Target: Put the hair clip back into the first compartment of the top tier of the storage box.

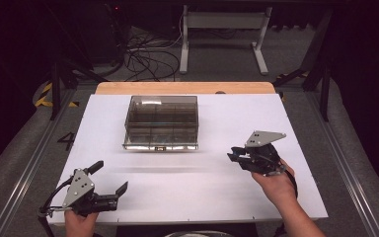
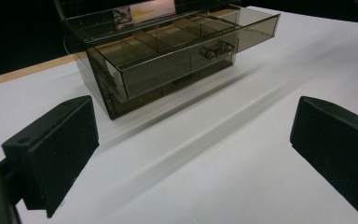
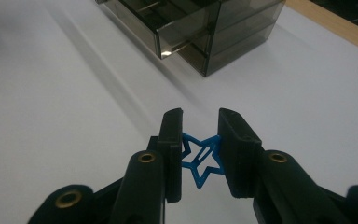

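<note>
While I've got the right tongs (image 3: 200, 122) clamped on the blue star clip (image 3: 200, 158), held just above the white surface (image 1: 192, 192), the grip is only on its points, so it could twist or pop out on the way. Left tongs (image 1: 109, 178) sit wide open, holding nothing, at the near edge. Farther off, the smoky drawer box (image 1: 161, 122) has its top drawer (image 2: 186, 49) pulled out; I could clip its front edge.
</note>
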`<state>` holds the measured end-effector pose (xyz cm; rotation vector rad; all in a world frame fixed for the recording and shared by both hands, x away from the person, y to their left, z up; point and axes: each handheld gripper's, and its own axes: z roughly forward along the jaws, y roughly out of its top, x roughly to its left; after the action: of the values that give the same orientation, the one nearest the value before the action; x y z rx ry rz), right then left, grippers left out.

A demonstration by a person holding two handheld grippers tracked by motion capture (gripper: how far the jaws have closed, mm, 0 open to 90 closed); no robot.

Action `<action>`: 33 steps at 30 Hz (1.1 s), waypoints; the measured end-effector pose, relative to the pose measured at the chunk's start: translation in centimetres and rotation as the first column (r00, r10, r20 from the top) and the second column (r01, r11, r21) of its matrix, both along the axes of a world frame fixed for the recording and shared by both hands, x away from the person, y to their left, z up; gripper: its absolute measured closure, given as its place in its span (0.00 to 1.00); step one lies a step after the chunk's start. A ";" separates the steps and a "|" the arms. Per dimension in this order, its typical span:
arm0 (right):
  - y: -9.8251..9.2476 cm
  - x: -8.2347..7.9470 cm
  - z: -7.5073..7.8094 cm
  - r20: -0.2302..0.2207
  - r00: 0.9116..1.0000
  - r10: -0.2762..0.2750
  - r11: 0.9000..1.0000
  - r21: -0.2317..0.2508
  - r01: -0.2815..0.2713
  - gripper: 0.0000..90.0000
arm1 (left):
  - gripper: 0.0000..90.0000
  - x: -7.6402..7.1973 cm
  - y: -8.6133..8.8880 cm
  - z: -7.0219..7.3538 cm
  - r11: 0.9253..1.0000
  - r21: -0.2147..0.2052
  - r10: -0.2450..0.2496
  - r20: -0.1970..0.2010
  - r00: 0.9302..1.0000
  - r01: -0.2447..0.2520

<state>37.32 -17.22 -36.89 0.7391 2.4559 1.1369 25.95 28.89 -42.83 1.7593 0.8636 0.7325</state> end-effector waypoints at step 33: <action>4.0 1.8 3.0 0.052 0.996 0.074 0.996 0.043 -0.076 0.80 | 0.02 0.0 0.1 0.0 1.000 -0.003 -0.001 -0.001 1.000 0.001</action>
<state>39.10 -13.27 -33.92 0.6281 2.4425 1.2260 26.00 28.96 -42.85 1.7577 0.8645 0.7296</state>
